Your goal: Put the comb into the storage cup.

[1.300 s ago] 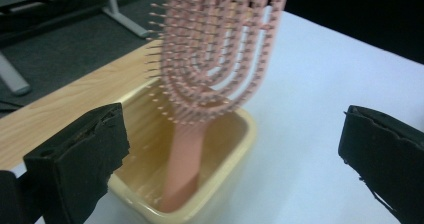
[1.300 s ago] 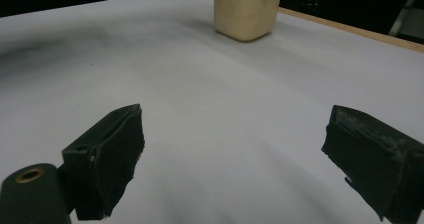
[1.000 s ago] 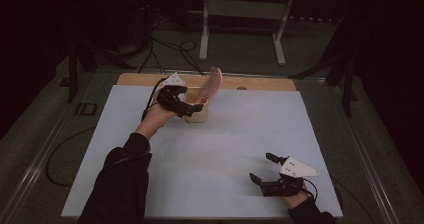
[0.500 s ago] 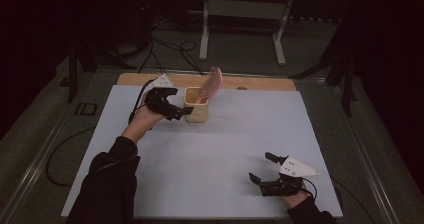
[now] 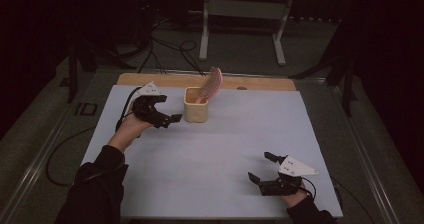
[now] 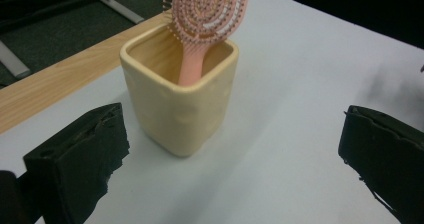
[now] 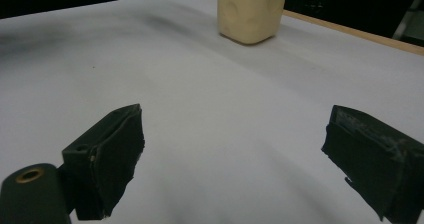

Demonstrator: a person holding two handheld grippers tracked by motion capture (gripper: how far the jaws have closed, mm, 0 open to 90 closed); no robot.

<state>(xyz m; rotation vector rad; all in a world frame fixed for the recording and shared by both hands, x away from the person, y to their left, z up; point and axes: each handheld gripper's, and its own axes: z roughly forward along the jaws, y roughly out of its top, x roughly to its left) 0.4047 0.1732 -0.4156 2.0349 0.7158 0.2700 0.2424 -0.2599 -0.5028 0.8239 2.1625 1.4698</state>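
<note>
Cream square cup (image 5: pixel 196 111) stands upright near the far edge of the table (image 5: pixel 210 154), on the white sheet, left of centre. Pink hairbrush (image 5: pixel 212 84) sits in it handle down, bristle head sticking out above the rim and leaning to the right in the high view. In the left gripper view the handle rests against the cup's far inner wall (image 6: pixel 192 64), bristles facing the camera.

Left gripper (image 5: pixel 167 115) is just left of the cup, pointed at it, jaws apart, nothing between them. Close to the cup's side but not touching as far as the high view shows. Left gripper view: cup (image 6: pixel 179 101) centred between the two black jaws, a clear gap on each side.

Right gripper (image 5: pixel 262 168) sits low at the near right of the table, well apart from the cup. Jaws wide apart and empty. Right gripper view: bare white sheet between the jaws, cup (image 7: pixel 250 11) far off at the top edge.

Wooden strip of table edge (image 5: pixel 260 83) shows behind the cup.
</note>
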